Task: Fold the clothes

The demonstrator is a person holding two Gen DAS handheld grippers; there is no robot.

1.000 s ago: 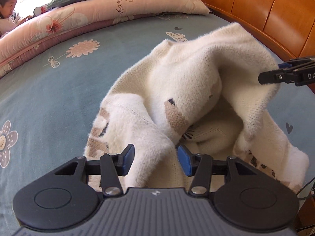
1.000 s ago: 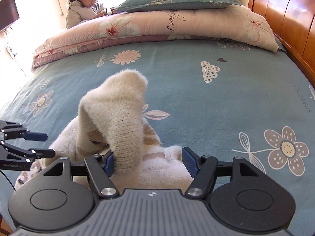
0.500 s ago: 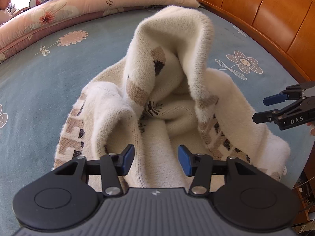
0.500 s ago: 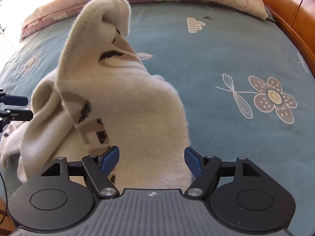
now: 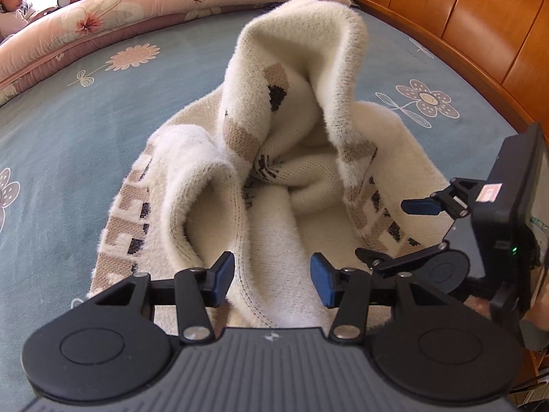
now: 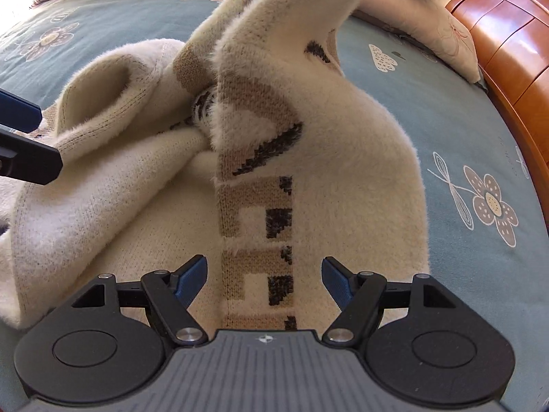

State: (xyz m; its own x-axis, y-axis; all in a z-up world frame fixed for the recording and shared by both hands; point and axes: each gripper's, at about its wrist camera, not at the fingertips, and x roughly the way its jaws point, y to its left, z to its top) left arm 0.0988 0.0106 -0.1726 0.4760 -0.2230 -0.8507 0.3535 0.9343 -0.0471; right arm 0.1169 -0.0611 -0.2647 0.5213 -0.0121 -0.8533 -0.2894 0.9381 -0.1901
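Two claws: both over one garment.
Left claw [image 5: 271, 276]: jaws apart, a sweater fold between its pads, no squeeze visible.
Right claw [image 6: 264, 281]: released, jaws just widened, patterned band beneath.
Sweater [image 6: 308, 144]: cream, crumpled, peaked ahead of both claws.
Bed [image 5: 68, 130]: blue floral sheet under the sweater.

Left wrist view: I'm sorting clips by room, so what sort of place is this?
Most likely a bedroom: a blue flowered bedsheet, a rolled pink quilt and a wooden headboard.
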